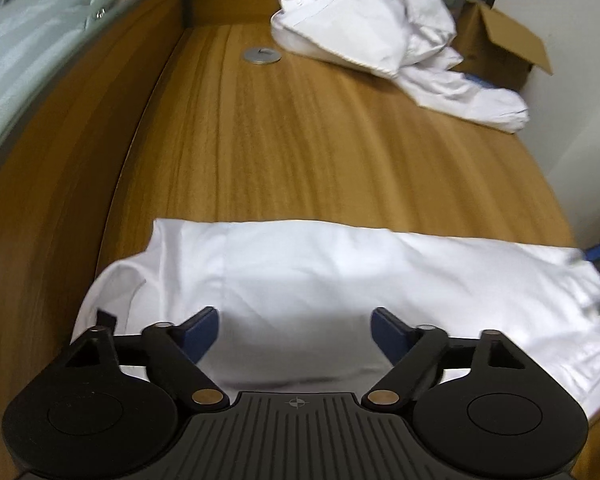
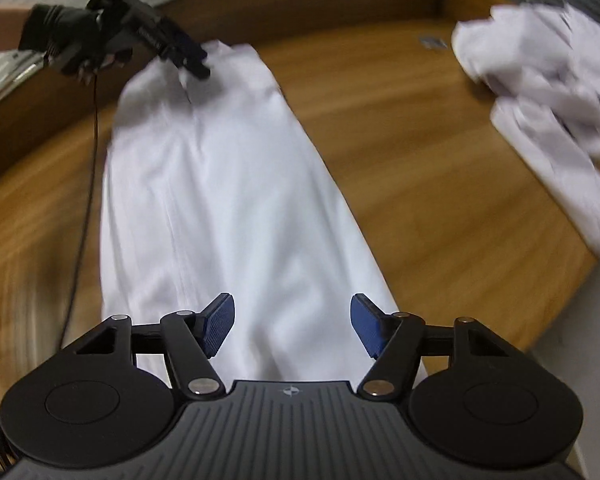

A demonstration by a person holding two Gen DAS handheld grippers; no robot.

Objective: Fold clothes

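Note:
A white garment (image 1: 320, 264), folded into a long strip, lies flat on the wooden table (image 1: 300, 140). In the left wrist view my left gripper (image 1: 294, 314) hovers over one end of it, jaws wide apart, with nothing pinched between the blue pads. The right wrist view shows the same garment (image 2: 220, 184) running away from my right gripper (image 2: 292, 300), which is open above the near end. At the strip's far end a gloved hand (image 2: 60, 40) holds the left gripper (image 2: 192, 62) just over the cloth.
A crumpled pile of white clothes (image 1: 364, 20) (image 2: 548, 92) sits at the table's far side. A cardboard box (image 1: 496, 40) stands behind it. A metal grommet (image 1: 262, 56) is set in the tabletop. A frosted partition (image 1: 40, 40) borders the table. A thin cable (image 2: 88, 184) hangs beside the garment.

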